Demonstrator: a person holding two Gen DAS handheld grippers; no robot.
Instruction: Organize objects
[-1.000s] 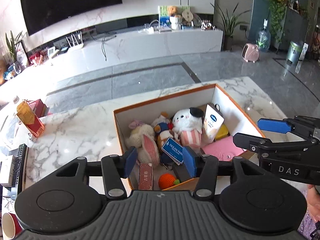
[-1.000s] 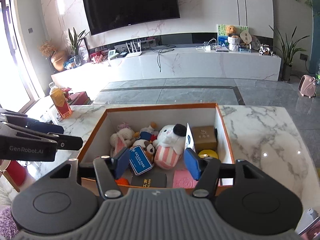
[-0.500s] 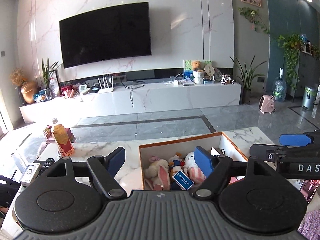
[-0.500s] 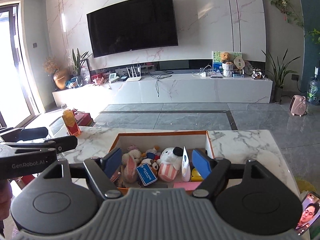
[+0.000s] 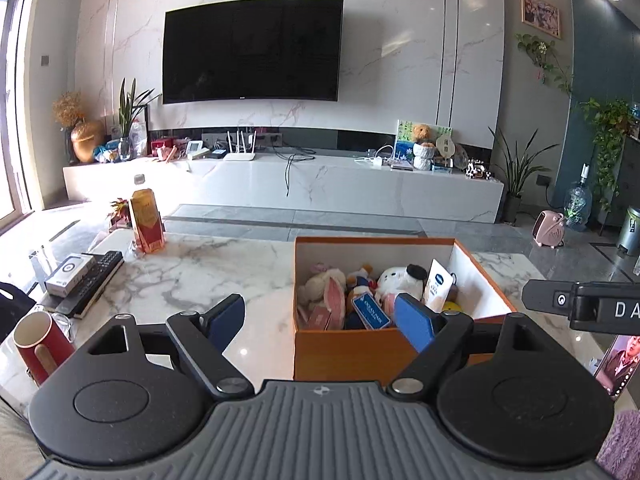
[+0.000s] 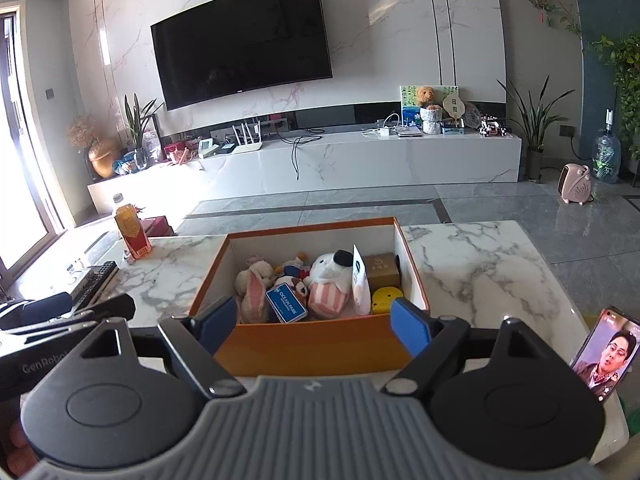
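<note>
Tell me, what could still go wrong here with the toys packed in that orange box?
Two risks, I'd guess. The phone leans at the marble table's near right edge, close beside the right gripper, whose jaws are opening with nothing between them; a sideways swing could knock it off. The white tube stands upright among the plush toys in the orange box, so another reach in might tip it.

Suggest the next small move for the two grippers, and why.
Probably bring the left gripper toward the remote control lying loose on the table. Both grippers' jaws are opening with nothing between them, back from the orange box, whose toys are already inside.
</note>
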